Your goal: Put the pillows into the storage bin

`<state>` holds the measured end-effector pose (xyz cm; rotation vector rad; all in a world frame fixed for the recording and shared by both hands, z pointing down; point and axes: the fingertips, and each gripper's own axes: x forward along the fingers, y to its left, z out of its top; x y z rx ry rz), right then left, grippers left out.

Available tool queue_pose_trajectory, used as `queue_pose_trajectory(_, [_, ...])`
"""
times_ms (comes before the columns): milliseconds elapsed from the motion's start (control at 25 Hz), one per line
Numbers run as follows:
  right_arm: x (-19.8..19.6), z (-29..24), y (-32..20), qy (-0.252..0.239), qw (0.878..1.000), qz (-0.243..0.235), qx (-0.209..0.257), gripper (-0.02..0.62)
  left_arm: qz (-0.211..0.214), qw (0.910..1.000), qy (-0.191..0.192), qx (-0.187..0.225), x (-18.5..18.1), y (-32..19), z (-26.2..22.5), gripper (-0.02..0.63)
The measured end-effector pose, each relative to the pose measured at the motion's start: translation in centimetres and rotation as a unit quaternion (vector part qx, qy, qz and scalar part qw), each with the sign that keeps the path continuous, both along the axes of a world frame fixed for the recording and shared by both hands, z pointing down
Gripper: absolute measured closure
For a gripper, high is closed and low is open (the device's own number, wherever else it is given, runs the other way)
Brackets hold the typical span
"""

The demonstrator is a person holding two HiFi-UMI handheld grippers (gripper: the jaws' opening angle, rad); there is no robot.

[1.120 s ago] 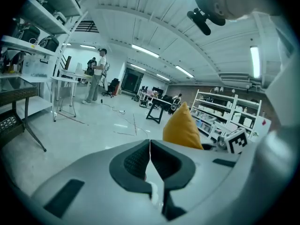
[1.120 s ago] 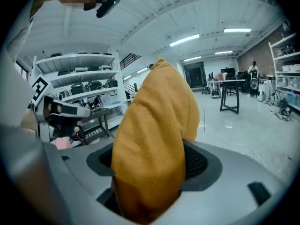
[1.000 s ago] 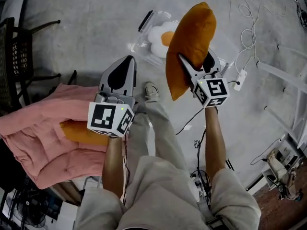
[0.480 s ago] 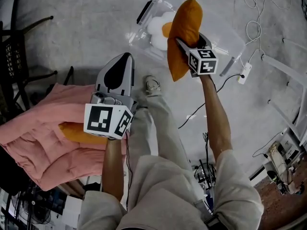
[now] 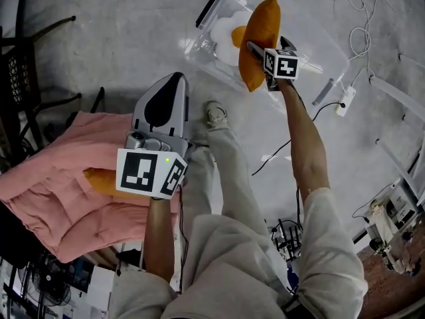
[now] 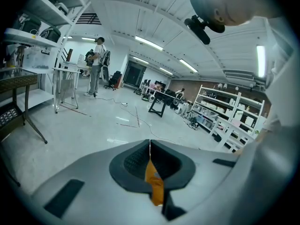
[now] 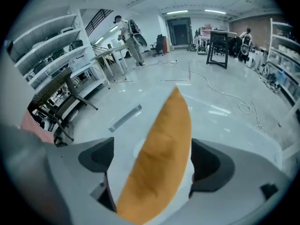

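Burnt-orange plain fabric pillow (image 5: 261, 37), one even colour, no print; round plush egg pillow (image 5: 224, 37), white with a yellow-orange centre; clear plastic storage bin (image 5: 199, 57), colourless, with a black latch (image 5: 207, 10); second orange pillow (image 5: 99, 180), same plain shade; pink quilted blanket (image 5: 60, 205), stitched in squares; left gripper (image 5: 174, 80), pale grey with black inlay, its cube white with black square markers; mottled grey concrete floor (image 5: 119, 32); beige trousers (image 5: 226, 178); thin white cables (image 5: 362, 25).

Right gripper (image 7: 153, 159) jaws just opened, pillow (image 5: 263, 24) between; left gripper (image 6: 150, 148) jaws together.
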<state>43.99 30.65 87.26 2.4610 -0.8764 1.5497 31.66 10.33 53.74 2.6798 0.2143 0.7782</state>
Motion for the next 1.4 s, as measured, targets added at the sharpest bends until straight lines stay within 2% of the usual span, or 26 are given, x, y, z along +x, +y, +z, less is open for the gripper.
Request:
queue_pose_trajectory(80, [0.0,-0.6,-0.1,0.014,1.000,-0.001,0.005,0.088,-0.005,1.0000,-0.001,0.001,-0.3,-0.2,-0.1,0.594])
queue_pose_trajectory(280, [-1.2,-5.1,-1.5,0.056,0.997,-0.008,0.051,0.115,-0.022,0.9997,-0.002,0.004,-1.2,-1.2,-0.7,0.594])
queue_pose_trajectory(560, [-7.0,-15.6,-4.8,0.126,0.984,-0.048,0.120,0.154,-0.051,0.9986,0.001,0.011,-3.9,-3.5,-2.4,0.594])
queue_pose_trajectory(720, [-10.1,-23.0,-7.9,0.180,0.965,-0.103,0.160,0.166,-0.086,0.9961,0.009,0.017,-6.7,-5.0,-3.7,0.594])
queue_pose_trajectory(960, [-16.1,-31.7,-13.7,0.219,0.932,-0.202,0.207,0.173,-0.141,0.9897,0.014,0.019,-12.1,-7.7,-5.0,0.594])
queue_pose_trajectory(1200, [-22.5,-35.8,-20.2,0.207,0.897,-0.299,0.249,0.167,-0.220,0.9750,0.021,0.026,-18.8,-12.0,-6.5,0.594])
queue_pose_trajectory(1400, [-29.3,-38.7,-27.2,0.186,0.869,-0.352,0.294,0.158,-0.282,0.9585,0.022,0.033,-26.0,-16.2,-7.5,0.594])
